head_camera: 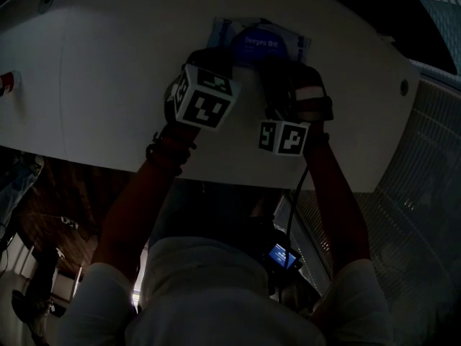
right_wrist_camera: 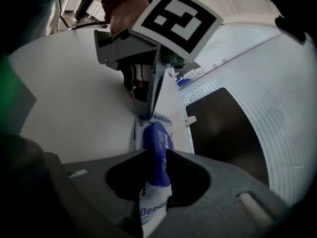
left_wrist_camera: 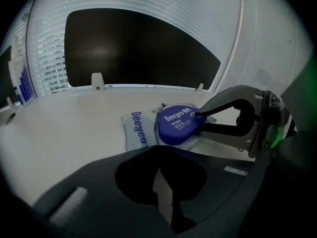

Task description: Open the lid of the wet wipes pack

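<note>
Dim light; a white desk fills the upper part of the head view. The left gripper reaches in from the left, its marker cube facing up. Its fingers are drawn together with only a thin pale seam between them and nothing bulky held. In the right gripper view their tips come down on the far end of the wet wipes pack; whether they pinch the wrapper or only press on it is unclear. The pack lies flat on the desk near its far edge, between the two grippers, a white wrapper with blue lettering. The round blue lid sits just right of the lettered end in the left gripper view. How far it is lifted cannot be told. The right gripper comes in from the right, fingers clamped on the lid's rim, one tip on the lid's top face and the other beneath its edge. In its own view the lid stands edge-on between the fingers, with white wrapper showing under it.
</note>
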`<act>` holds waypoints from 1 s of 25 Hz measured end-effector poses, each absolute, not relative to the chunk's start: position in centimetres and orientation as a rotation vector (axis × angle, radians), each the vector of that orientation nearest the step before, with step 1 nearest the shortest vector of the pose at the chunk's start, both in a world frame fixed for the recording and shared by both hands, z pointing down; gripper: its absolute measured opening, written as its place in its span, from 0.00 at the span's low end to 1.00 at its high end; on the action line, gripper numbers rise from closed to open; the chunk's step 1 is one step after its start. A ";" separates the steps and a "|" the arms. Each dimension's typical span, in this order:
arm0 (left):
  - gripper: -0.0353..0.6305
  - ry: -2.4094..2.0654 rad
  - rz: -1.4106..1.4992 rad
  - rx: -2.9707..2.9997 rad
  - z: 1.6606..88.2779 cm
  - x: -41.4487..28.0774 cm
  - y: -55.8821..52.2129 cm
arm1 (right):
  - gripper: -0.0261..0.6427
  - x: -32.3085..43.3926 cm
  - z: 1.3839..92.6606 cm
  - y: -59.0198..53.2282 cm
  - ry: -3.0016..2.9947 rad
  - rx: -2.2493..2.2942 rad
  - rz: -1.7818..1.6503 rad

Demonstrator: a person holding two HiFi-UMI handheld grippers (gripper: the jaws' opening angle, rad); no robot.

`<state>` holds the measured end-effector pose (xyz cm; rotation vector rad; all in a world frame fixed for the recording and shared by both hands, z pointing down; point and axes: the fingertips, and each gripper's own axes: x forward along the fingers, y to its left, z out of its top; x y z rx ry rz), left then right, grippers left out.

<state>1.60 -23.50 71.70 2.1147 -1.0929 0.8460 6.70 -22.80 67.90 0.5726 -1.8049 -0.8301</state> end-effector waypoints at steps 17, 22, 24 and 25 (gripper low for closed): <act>0.06 -1.096 0.844 2.133 71.4 1.8 -23.6 | 0.16 7.1 63.0 -29.4 -1.745 0.709 -0.948; 0.06 -1.093 0.840 2.134 71.4 1.6 -23.6 | 0.16 6.6 63.4 -32.4 -1.716 0.706 -0.974; 0.06 -1.093 0.839 2.134 71.5 1.5 -23.5 | 0.16 6.6 64.1 -33.5 -1.704 0.689 -0.977; 0.06 -1.096 0.836 2.134 71.4 1.5 -23.5 | 0.16 6.7 64.5 -34.0 -1.701 0.678 -0.974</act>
